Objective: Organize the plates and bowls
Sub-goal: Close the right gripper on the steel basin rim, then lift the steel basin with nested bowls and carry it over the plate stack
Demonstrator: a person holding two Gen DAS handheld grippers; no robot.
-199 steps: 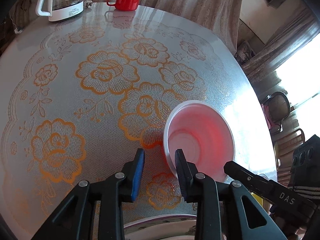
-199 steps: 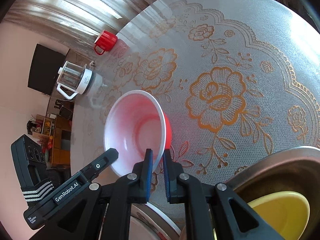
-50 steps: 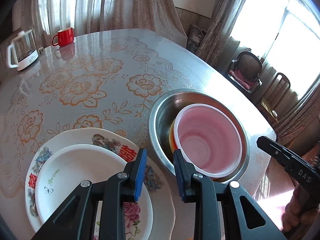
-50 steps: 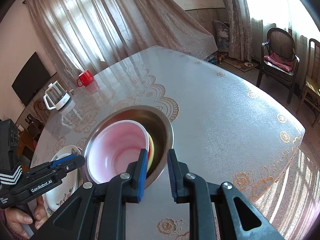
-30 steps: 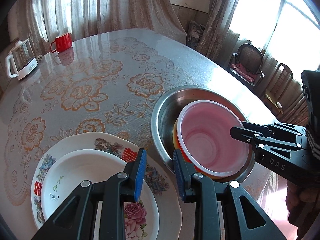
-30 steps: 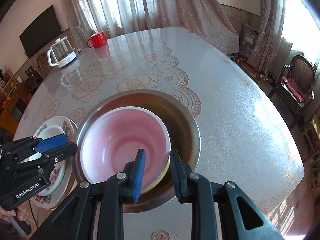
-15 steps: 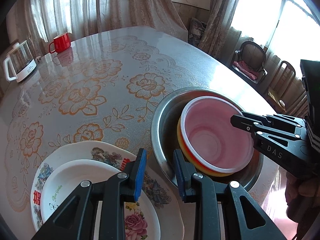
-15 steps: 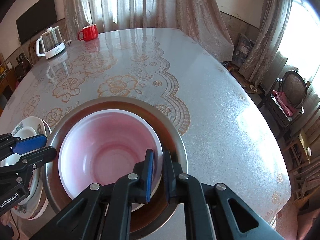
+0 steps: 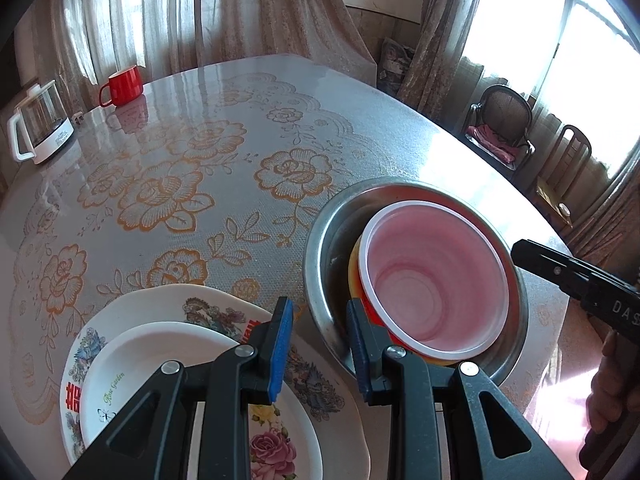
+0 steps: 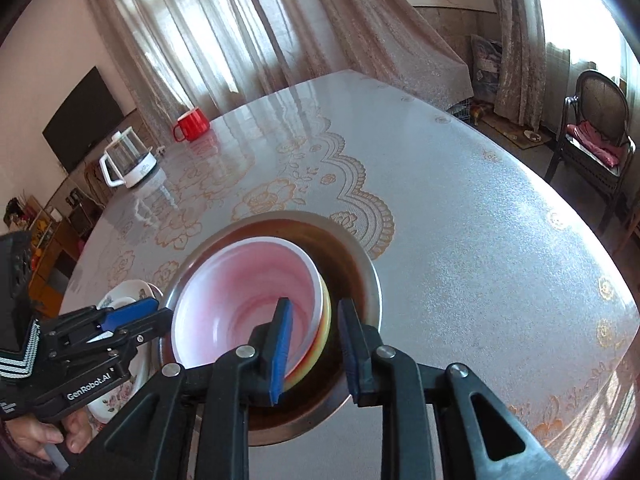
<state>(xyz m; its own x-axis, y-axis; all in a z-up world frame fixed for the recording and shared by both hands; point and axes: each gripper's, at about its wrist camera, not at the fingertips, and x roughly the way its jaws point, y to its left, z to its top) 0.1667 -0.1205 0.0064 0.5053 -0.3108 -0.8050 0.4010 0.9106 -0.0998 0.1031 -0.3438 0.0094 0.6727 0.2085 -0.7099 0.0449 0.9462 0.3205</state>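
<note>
A red bowl with a pink-white inside (image 9: 434,280) (image 10: 244,300) sits nested in a yellow bowl (image 9: 354,264) (image 10: 325,322) inside a large steel bowl (image 9: 320,240) (image 10: 368,276). My right gripper (image 10: 314,344) is open and empty, its fingers either side of the red and yellow bowls' near rims, apart from them. My left gripper (image 9: 318,344) is open and empty, between the steel bowl and the stacked plates: a small white plate (image 9: 160,364) on a large flowered plate (image 9: 168,300).
A red mug (image 9: 122,84) (image 10: 192,124) and a glass kettle (image 9: 38,124) (image 10: 128,158) stand at the table's far side. The round table (image 9: 168,184) has a flowered cover. Chairs (image 10: 596,136) stand beyond its right edge.
My right gripper has opened and let go of the red bowl, which now rests in the yellow bowl in the steel bowl. The left gripper has hardly moved.
</note>
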